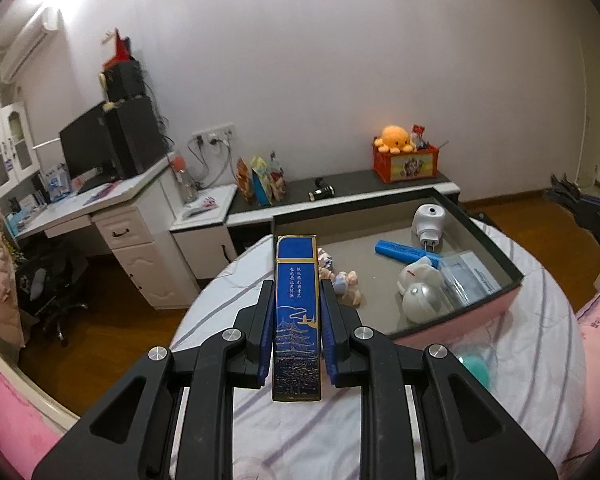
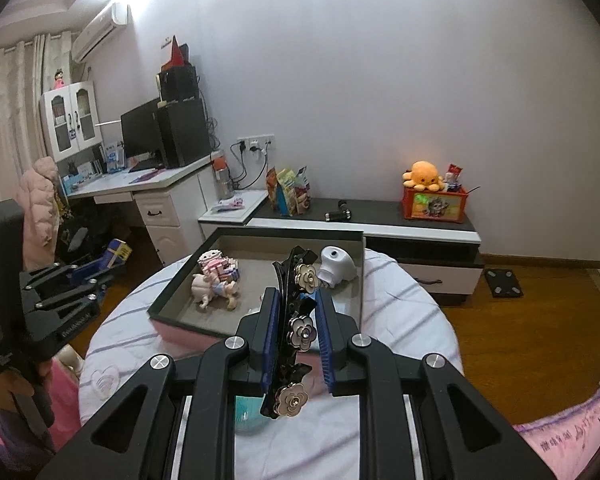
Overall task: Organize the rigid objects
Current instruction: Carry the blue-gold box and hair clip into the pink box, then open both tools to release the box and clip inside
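- L gripper (image 1: pixel 296 320): closed w/ blue pads on a slim blue rectangular box w/ gold edging, gold pagoda drawing and Chinese text (image 1: pixel 297 312). Box is held lengthwise between the fingers, above the white round table w/ purple-striped cloth (image 1: pixel 300 432), its far end reaching the near-left corner of the shallow dark-rimmed tray w/ pink outer wall (image 1: pixel 460 322).
- Tray contents seen in L wrist view, left to right: small pink-and-blue pig figurine (image 1: pixel 346 282), blue marker-like stick (image 1: pixel 404 251), white plush-like toy w/ silver ball (image 1: pixel 420 290), clear plastic bag (image 1: pixel 470 276); at the far side, white plug-in device (image 1: pixel 430 222).
- R gripper (image 2: pixel 296 332): closed on a long black hair clip w/ three cream flower ornaments (image 2: pixel 296 330), held over the table's near part, its tip over the tray.
- Only in R wrist view: pink-white block figure (image 2: pixel 216 266) beside the pig; L gripper seen at the left edge w/ hand on grip.
- Only in L wrist view: marker, plush toy, bag. In R wrist view these are hidden behind the clip and fingers.
- Teal round object (image 2: pixel 248 412) lies on the cloth under the R gripper.
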A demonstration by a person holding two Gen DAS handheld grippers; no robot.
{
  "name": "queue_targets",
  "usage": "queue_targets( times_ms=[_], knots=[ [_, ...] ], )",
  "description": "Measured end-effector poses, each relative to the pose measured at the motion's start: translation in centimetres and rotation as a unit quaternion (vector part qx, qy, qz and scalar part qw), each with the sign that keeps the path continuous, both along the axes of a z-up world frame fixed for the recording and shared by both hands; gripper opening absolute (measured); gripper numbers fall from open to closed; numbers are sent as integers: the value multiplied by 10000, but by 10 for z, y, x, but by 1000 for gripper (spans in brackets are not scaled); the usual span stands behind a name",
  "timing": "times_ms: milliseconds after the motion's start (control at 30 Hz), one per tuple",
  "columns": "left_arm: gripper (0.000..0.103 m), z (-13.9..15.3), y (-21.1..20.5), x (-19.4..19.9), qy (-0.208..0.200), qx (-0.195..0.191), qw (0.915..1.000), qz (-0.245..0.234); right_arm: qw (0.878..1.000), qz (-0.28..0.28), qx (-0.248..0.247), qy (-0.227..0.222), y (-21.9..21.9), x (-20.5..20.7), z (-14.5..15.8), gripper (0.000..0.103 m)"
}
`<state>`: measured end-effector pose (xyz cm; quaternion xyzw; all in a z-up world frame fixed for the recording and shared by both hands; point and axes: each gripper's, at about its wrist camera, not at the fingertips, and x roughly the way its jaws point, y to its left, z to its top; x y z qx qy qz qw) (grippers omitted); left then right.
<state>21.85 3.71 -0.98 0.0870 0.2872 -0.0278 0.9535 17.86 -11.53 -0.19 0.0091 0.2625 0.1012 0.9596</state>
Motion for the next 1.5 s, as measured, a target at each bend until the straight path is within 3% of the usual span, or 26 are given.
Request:
queue_targets(
  times_ms=[233, 400, 600, 633, 667, 700, 733, 1500],
  knots=[
    [20, -30, -16, 65, 491, 132, 9985, -183, 9988, 210, 20, 431, 4, 68, -29, 19],
    [20, -44, -22, 88, 714, 215, 9969, -238, 9961, 365, 67, 795, 10, 103, -53, 19],
    [24, -54, -23, 97, 801, 269, 9962, -201, 9945, 389, 116, 963, 15, 116, -65, 19],
    [44, -55, -25, 96, 771, 345, 9962, -212, 9949, 320, 84, 951, 14, 115, -66, 24],
    [63, -56, -26, 96, 768, 447, 9959, -185, 9949, 229, 20, 986, 14, 116, -66, 45],
    [101, -56, -27, 94, 683, 523, 9962, -97, 9947, 170, -12, 1019, 13, 118, -66, 62],
    [102, -54, -26, 92, 537, 551, 9970, -51, 9945, 47, -56, 1041, 11, 118, -66, 88],
    [102, -29, -14, 71, 198, 414, 9989, 59, 9968, -79, -125, 789, 12, 95, -42, 88]
  ],
)
